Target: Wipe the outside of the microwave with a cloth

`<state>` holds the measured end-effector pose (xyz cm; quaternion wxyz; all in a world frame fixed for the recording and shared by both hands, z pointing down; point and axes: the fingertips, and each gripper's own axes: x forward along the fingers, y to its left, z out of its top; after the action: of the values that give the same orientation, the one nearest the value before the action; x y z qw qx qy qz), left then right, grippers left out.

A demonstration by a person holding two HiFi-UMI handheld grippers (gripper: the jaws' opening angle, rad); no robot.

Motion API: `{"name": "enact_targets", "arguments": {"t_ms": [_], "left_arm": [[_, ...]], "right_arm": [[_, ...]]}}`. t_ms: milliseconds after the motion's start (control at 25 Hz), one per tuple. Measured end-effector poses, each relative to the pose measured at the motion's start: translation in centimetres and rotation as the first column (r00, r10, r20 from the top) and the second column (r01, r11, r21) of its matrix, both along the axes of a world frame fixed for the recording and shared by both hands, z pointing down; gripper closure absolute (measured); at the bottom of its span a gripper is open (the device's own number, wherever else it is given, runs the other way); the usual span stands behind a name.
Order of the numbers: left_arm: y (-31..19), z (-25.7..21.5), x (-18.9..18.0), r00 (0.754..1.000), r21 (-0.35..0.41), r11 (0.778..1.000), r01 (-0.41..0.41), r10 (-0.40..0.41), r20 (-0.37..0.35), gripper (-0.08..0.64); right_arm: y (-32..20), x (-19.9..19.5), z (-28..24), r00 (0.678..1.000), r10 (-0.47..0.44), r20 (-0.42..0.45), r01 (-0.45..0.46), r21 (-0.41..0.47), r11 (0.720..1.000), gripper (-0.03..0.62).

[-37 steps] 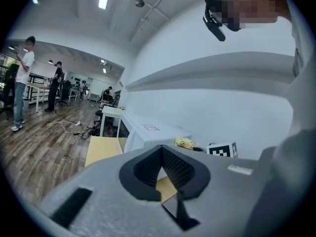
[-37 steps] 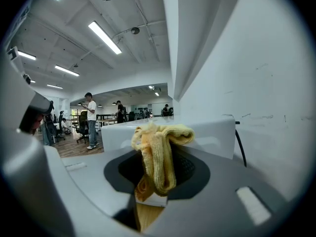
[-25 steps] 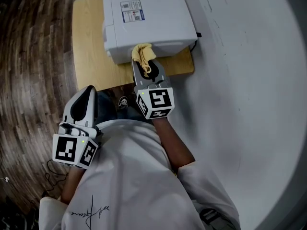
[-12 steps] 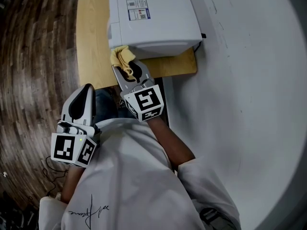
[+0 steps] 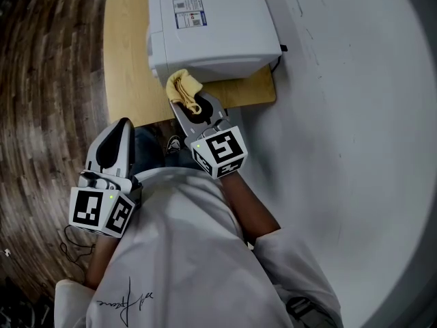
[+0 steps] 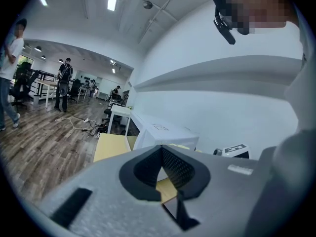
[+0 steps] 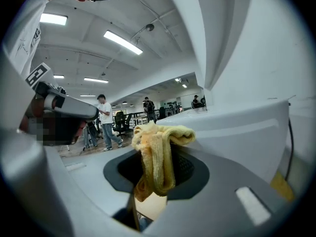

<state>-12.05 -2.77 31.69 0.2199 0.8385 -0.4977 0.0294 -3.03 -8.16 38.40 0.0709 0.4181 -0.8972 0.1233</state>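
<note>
A: In the head view, why is the right gripper (image 5: 188,103) held up at the microwave (image 5: 212,26)?

B: It pinches the yellow cloth (image 5: 183,86) and brings it to the near face of the microwave, close to that face's left corner. I judge this is for wiping that face. The left gripper (image 5: 123,128) hangs low by the person's body, off the table (image 5: 126,67), so it is not in the way.

A: How much room is there?

B: The microwave takes the right half of the table, with the wall (image 5: 355,115) just beside it. The left half of the table is bare, so a stroke to the left is free. To the right it is more narrow.

A: And the left gripper view?

B: Its jaws are pressed together, with nothing between them. They look toward the table's near edge, and the microwave is beyond.

A: And the right gripper view?

B: The jaws are closed on the cloth. A folded bunch stands above the tips, in front of the white face. I cannot tell for sure whether it really touches.
</note>
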Motion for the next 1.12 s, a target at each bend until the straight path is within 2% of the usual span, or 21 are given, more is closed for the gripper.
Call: {"name": "enact_targets", "arguments": {"t_ms": [200,360,560,800,1000,1120], "left_arm": [[-0.1,0.0,0.7,1.0,0.0,1.0,-0.019,0.019,-0.012,0.569],[-0.1,-0.1,1.1,0.999,-0.001,1.0,-0.031,0.031,-0.04,0.569],[-0.5,0.0,1.4,0.999,-0.011,0.999,-0.037,0.037,-0.035,0.569],[-1.0,0.5,1.5,0.999,-0.028,0.999,-0.032,0.031,-0.029,0.569],[-1.4,1.1,1.9,0.999,-0.047,0.998,-0.03,0.03,-0.015,0.569],[-1.7,1.0,2.4,0.999,-0.042,0.998,-0.039,0.039,-0.002,0.569]], "right_arm": [[-0.1,4.5,0.6,0.995,0.094,-0.011,-0.095,-0.021,0.995,0.474],[-0.6,8.9,1.3,0.98,0.195,-0.024,-0.196,-0.029,0.98,0.474],[-1.3,14.5,1.8,0.95,0.312,-0.016,-0.312,-0.05,0.949,0.474],[-2.9,20.5,2.7,0.896,0.443,-0.012,-0.443,-0.037,0.896,0.474],[-4.6,23.4,3.2,0.864,0.504,-0.013,-0.504,-0.009,0.864,0.474],[-5.4,23.8,3.7,0.858,0.513,-0.016,-0.513,0.002,0.858,0.474]]}}
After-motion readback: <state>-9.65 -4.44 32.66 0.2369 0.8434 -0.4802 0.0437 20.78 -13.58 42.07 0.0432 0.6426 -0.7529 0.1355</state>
